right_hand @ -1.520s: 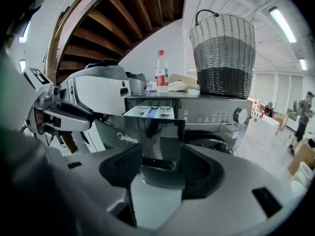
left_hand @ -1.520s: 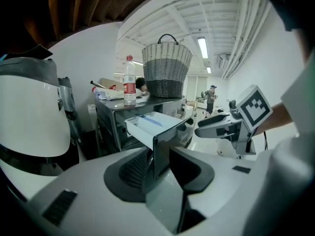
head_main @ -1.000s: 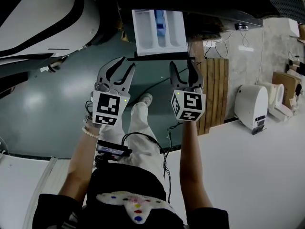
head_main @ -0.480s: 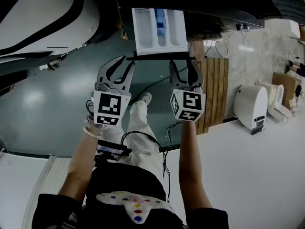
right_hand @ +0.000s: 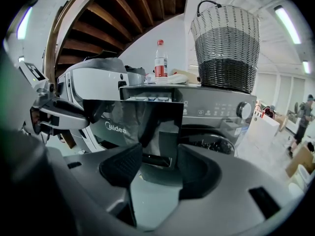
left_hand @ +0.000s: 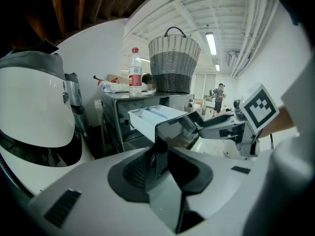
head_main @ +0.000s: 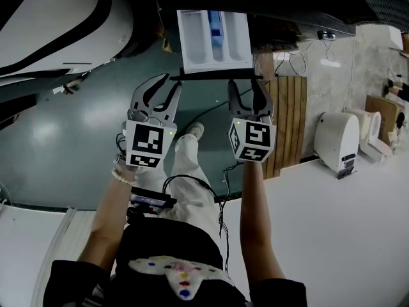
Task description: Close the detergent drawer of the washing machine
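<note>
Nearest, at the bottom of the head view: a dark top and two bare forearms reaching away from the body, a tool in each hand, a marker cube on each tool facing up.

Left tool [head_main: 169, 85]: jaws apart at a middling width, just now drawn in a little, clamped on nothing. Left end of the drawer's front panel [head_main: 214, 76] right at the tips, in line with the gap.

Right tool [head_main: 245, 85]: jaws likewise apart, gripping nothing, tips right at the right part of that same glossy black panel. Panel filling the space ahead of the gap in the right gripper view, "Midea" lettering on its left part. Actual contact between tips and panel not clear on either side.

Far below the tools: light trousers, a white shoe [head_main: 196, 132] and green floor [head_main: 77, 139].

Just beyond the panel, the detergent drawer [head_main: 198, 40]: pulled well out of the washing machine [right_hand: 216, 109], white compartments open upward, a blue insert [head_main: 215, 29] in the middle one.

Farther back, on the machine's front: a round knob [right_hand: 242, 110] to the right of the drawer slot, the dark round door [right_hand: 206, 144] lower down.

Farthest, on top of the machine: a two-tone wicker basket [right_hand: 226, 48] with a dark handle, and left of it a clear bottle [right_hand: 161, 58] with red cap and label.
</note>
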The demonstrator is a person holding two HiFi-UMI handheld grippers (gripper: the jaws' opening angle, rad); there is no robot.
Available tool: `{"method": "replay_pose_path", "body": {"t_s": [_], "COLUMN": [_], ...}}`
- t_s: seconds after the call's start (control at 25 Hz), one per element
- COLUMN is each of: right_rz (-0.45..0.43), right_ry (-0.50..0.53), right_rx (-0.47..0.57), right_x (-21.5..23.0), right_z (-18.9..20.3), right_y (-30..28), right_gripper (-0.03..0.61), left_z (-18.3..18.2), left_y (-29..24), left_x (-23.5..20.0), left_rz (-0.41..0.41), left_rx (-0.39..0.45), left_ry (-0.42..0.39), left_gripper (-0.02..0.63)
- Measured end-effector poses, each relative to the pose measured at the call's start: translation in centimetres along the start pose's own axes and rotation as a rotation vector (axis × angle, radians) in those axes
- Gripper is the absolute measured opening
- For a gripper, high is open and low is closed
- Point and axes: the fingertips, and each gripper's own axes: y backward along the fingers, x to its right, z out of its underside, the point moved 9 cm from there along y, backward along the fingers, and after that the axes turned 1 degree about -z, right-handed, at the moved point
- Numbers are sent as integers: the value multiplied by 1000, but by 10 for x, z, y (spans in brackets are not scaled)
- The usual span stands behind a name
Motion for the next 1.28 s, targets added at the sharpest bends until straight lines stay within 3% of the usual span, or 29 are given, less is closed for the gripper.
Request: {"method": "replay_pose_path", "body": {"t_s": [0.36, 1.28], "right_rz": [5, 19], "right_ry": [2, -3], "right_rx": [-4, 22], "right_x": [0, 4], "right_z": [0, -25], "right_y": [-2, -37], "right_gripper": [230, 232], "left_z": [0, -20], "left_y": [-3, -28], "left_x": [1, -26], "left_rz": [-2, -50], "left_rx": [-3, 16], "left_ry": [-30, 17], "left_gripper": [115, 112]}}
